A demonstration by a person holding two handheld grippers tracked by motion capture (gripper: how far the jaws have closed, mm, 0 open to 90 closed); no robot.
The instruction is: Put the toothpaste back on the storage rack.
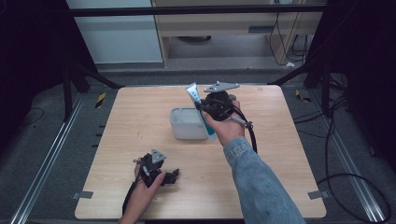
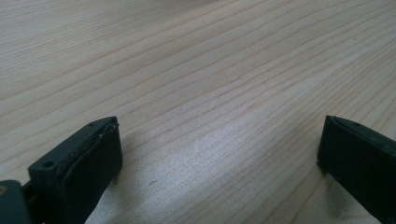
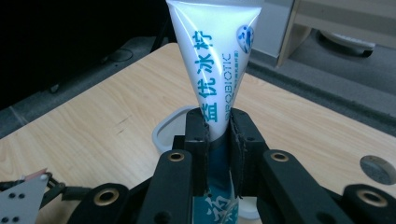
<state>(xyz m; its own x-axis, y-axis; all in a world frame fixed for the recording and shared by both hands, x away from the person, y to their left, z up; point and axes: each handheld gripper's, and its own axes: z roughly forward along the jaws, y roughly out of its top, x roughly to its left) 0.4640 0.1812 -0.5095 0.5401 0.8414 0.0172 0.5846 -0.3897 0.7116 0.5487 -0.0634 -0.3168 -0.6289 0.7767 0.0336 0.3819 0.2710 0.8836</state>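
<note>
A white and teal tube (image 3: 212, 70) is pinched between the jaws of the right gripper (image 3: 218, 140), crimped end pointing up, printed in teal characters. In the high view the right gripper (image 1: 205, 109) is held above the table (image 1: 140, 140), over the right edge of a white container (image 1: 187, 123), and the tube (image 1: 194, 93) is seen tilted up-left. The left gripper (image 1: 170, 176) is rested low on the near-left table area, well apart from the container; its jaws are spread wide with only bare wood (image 2: 210, 93) between them.

White tub (image 1: 187, 123) mid-table, bare wood (image 1: 140, 116) around.
</note>
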